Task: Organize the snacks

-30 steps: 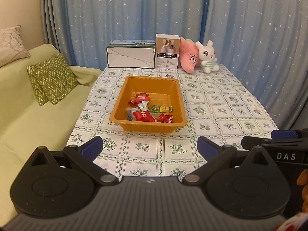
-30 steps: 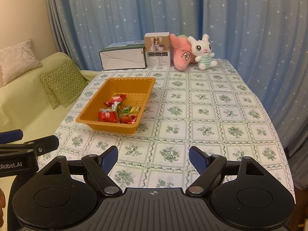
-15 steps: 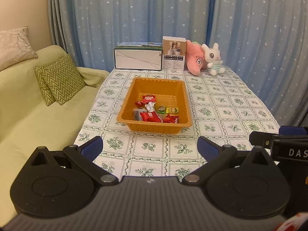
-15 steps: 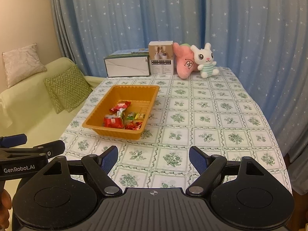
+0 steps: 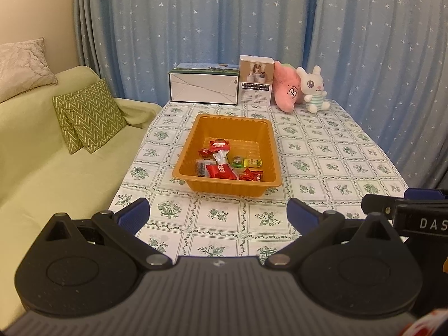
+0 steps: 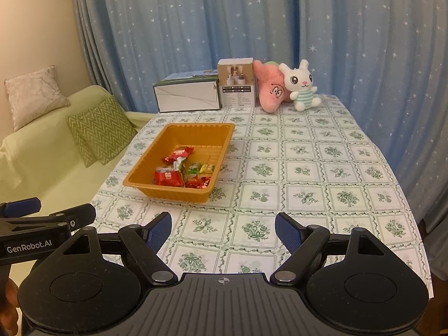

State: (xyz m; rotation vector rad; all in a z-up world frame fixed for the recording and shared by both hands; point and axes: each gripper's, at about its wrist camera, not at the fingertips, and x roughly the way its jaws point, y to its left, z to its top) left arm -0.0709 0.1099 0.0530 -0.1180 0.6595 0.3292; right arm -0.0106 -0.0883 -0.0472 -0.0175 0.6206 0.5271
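Observation:
An orange plastic tray point(image 5: 201, 128) point(image 6: 145, 165) sits on the flowered tablecloth, left of the table's middle. Several wrapped snacks lie in its near half: red packets point(image 5: 221, 171) point(image 6: 168, 178) and green and yellow sweets point(image 5: 252, 162) point(image 6: 200, 168). My left gripper point(image 5: 218, 214) hangs open above the table's near edge, nothing between its blue pads. My right gripper point(image 6: 222, 229) is open too, also empty, a little to the right of the tray. Each gripper's side shows at the edge of the other's view.
At the far end of the table point(image 6: 322, 168) stand a white carton point(image 5: 204, 91), a small product box point(image 5: 256, 84), a pink plush point(image 5: 287, 91) and a white rabbit plush point(image 5: 313, 89). A green sofa with cushions point(image 5: 89, 117) runs along the left. Blue curtains hang behind.
Both views have tilted up slightly, so the tray and table sit lower in the frames. Both grippers stay open, and the tray and snacks have not moved.

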